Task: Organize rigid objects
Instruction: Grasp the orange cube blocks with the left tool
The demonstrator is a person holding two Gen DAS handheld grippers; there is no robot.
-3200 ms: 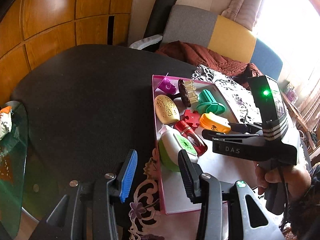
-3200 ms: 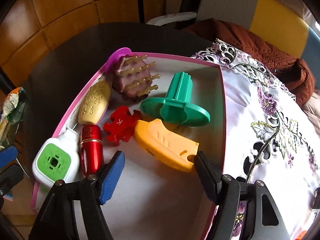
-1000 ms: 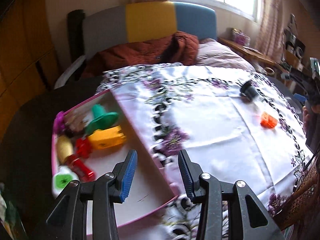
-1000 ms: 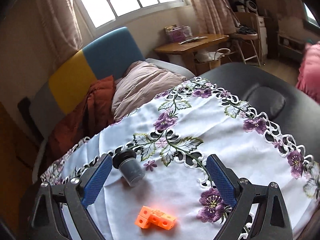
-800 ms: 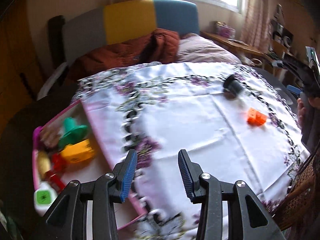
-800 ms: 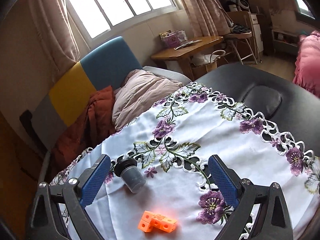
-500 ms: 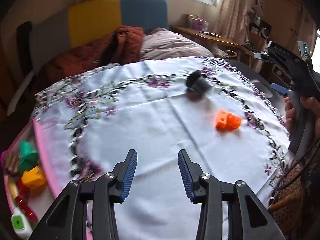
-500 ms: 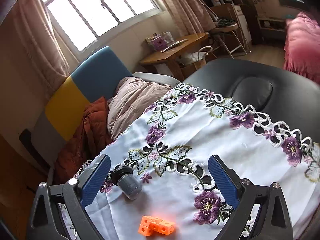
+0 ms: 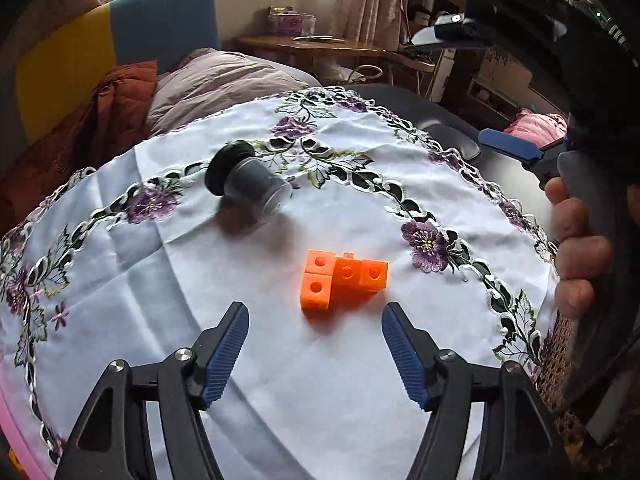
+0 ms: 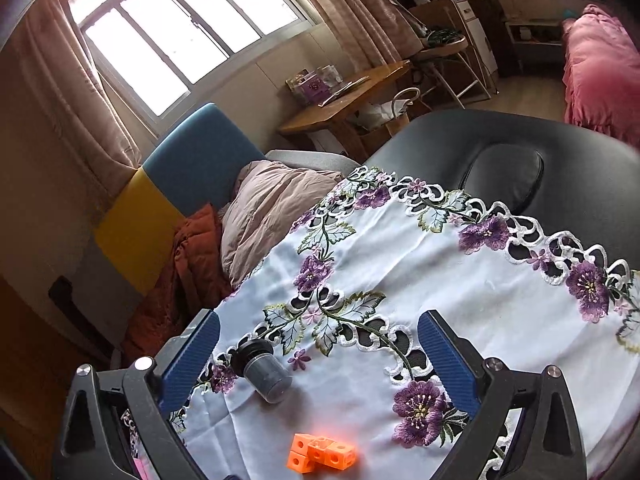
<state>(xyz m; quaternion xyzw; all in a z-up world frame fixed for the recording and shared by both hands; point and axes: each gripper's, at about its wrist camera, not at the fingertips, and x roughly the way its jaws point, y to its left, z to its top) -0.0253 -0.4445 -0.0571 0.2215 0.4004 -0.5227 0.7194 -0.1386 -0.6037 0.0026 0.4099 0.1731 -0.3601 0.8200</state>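
Swing, left wrist view: gone from sight is the pink box of sorted toys bar a sliver of pink rim (image 9: pixel 12 436) at the lower left; I have swept across to the embroidered tablecloth (image 9: pixel 280 380)
Left tongs (image 9: pixel 314 344): jaws opening now, spread wide, nothing between the pads
Orange block cluster (image 9: pixel 340 280): lies just ahead of my left tips, centred on the gap, not touched
Grey jar (image 9: pixel 248 186): on its side, black lid up-left, well beyond the blocks
Meaning: I judge the blocks are my next pick for the box
Right wrist view, right tongs (image 10: pixel 320 356): barely shifted, jaws wide and empty
Jar (image 10: pixel 264 372): near the left pad, inside the span but below it on the cloth
Blocks (image 10: pixel 320 458): at the bottom edge, nearer me than the tips
Hand (image 9: pixel 576 248): grips the right tool's handle at the left view's right edge
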